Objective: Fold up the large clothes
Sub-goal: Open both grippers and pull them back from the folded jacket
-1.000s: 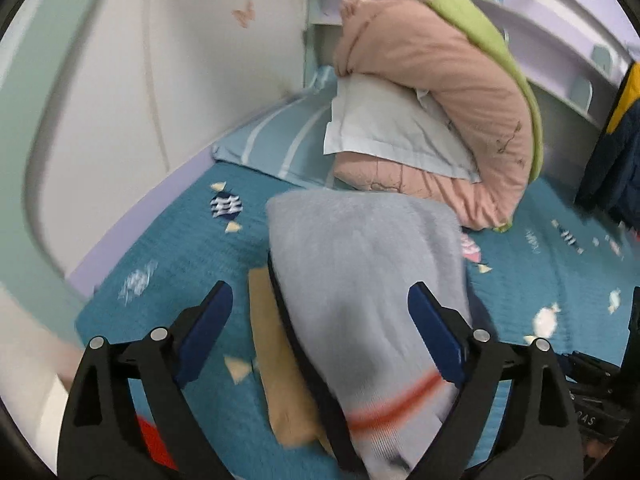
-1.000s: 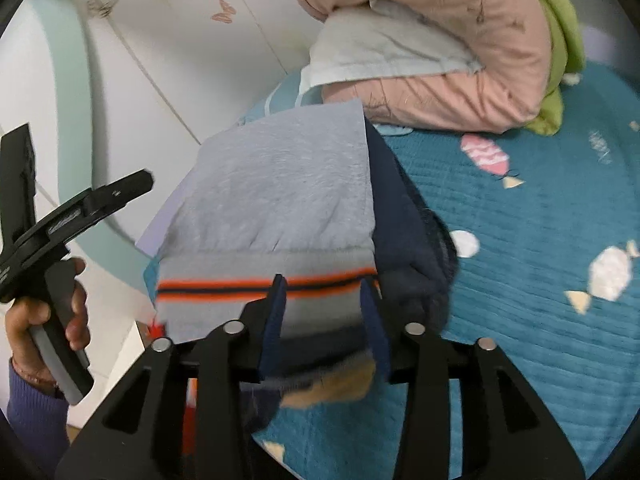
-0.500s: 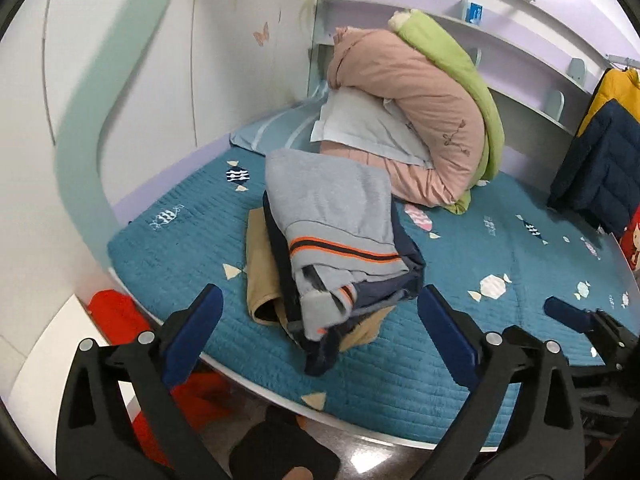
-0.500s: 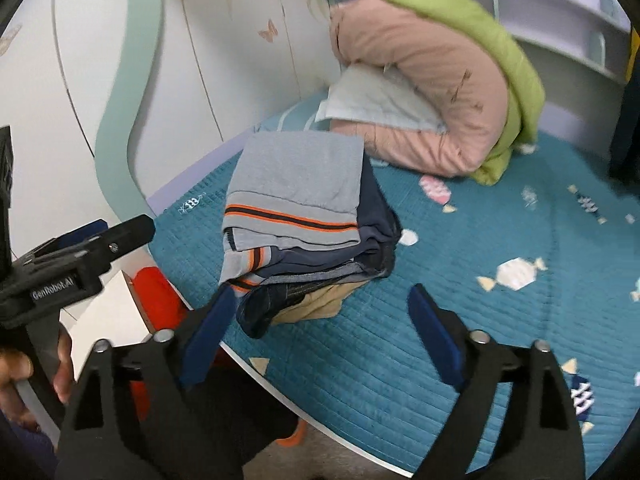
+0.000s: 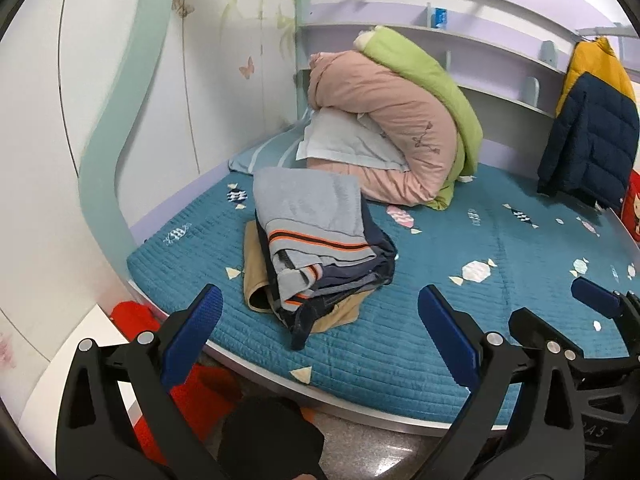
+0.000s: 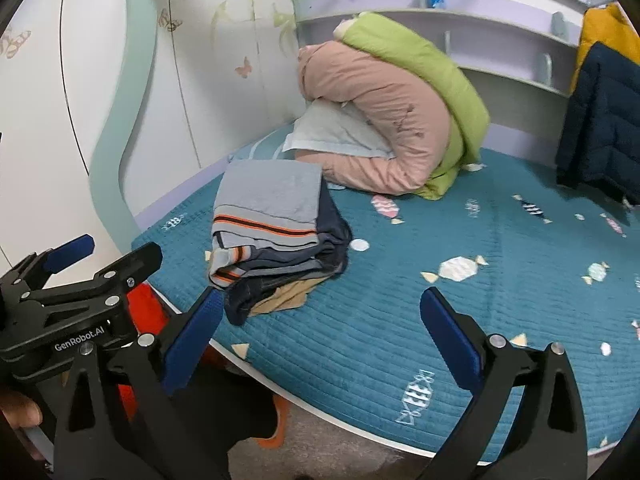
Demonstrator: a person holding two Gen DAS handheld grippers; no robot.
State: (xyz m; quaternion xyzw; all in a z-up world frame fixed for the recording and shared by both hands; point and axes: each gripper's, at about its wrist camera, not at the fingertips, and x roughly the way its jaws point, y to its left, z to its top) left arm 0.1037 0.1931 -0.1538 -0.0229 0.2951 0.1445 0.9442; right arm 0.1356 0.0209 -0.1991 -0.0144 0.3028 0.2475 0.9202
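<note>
A folded grey sweater with orange and dark stripes (image 5: 308, 216) (image 6: 272, 200) lies on top of a stack of folded clothes, over a navy garment (image 5: 376, 252) and a tan one (image 5: 252, 268), on the teal bed (image 5: 460, 320) near its left front edge. My left gripper (image 5: 320, 332) is open and empty, held off the bed's front edge, well back from the stack. My right gripper (image 6: 320, 332) is open and empty, likewise back from the bed. The left gripper also shows in the right wrist view (image 6: 80, 276), at the left.
A rolled pink and green duvet (image 5: 400, 120) with a pale pillow (image 5: 344, 140) lies at the bed's head. A navy and yellow jacket (image 5: 588, 128) hangs at the right. Red items (image 5: 136, 316) lie on the floor beside the bed. White wardrobe doors stand on the left.
My right gripper let go of the grey sweater and opened. Both grippers pulled back from the stack to beyond the bed's front edge.
</note>
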